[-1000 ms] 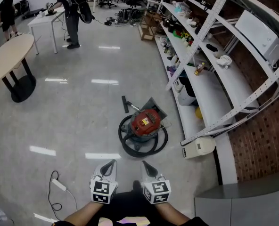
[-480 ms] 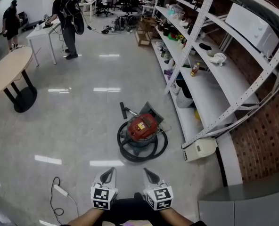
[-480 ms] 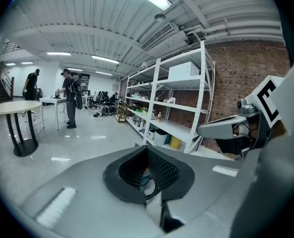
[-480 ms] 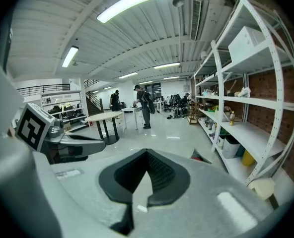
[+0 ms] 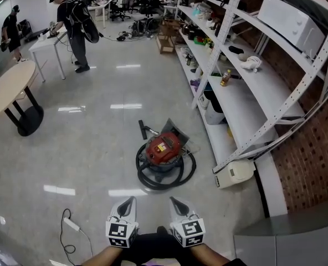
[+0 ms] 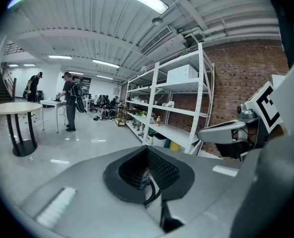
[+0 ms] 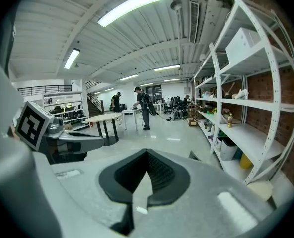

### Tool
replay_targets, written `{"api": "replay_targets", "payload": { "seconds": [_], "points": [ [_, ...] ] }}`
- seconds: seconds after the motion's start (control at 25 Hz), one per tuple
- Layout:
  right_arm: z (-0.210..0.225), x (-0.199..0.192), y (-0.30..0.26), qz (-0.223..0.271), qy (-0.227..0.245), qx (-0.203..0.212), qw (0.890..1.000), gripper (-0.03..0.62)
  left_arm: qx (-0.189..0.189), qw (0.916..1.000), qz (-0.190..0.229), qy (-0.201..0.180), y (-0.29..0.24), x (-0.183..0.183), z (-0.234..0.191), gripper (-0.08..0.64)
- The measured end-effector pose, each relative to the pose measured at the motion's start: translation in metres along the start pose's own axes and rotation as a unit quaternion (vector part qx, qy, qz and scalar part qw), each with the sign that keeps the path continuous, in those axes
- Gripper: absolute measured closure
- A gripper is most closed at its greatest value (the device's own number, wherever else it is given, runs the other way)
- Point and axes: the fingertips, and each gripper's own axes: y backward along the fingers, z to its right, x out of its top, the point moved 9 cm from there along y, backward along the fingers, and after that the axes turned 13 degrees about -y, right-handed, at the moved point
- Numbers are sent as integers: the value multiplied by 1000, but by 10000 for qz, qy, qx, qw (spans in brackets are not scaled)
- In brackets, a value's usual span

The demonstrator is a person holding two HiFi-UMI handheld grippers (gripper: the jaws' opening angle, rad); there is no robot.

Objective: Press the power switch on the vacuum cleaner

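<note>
The vacuum cleaner (image 5: 163,147) is a red canister on the shiny floor, with a black hose (image 5: 153,177) coiled around it and a floor nozzle (image 5: 144,129) behind it. It shows only in the head view. My left gripper (image 5: 128,200) and right gripper (image 5: 175,202) are held side by side at the bottom edge, well short of the vacuum and pointing toward it. Both are shut with nothing between the jaws. In the left gripper view the shut left gripper (image 6: 148,153) fills the lower frame and hides the vacuum. The right gripper view shows the right gripper (image 7: 147,155) the same way.
White metal shelving (image 5: 247,87) with bottles and boxes runs along the right. A white appliance (image 5: 234,173) lies on the floor by its foot. A power strip with cable (image 5: 70,221) lies at my left. A round table (image 5: 6,85) and a person (image 5: 72,21) stand farther off.
The head view has tilted up a little, so more of the far room shows and both grippers sit lower in the frame. The vacuum has not moved. Both grippers stay shut.
</note>
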Motion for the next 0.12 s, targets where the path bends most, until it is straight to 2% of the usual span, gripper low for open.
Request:
{"api": "replay_targets", "payload": {
  "seconds": [0.12],
  "points": [
    [9, -2, 3, -4, -43, -41, 10000, 601, 31, 10000, 42, 15, -3, 1, 6, 546]
  ]
}}
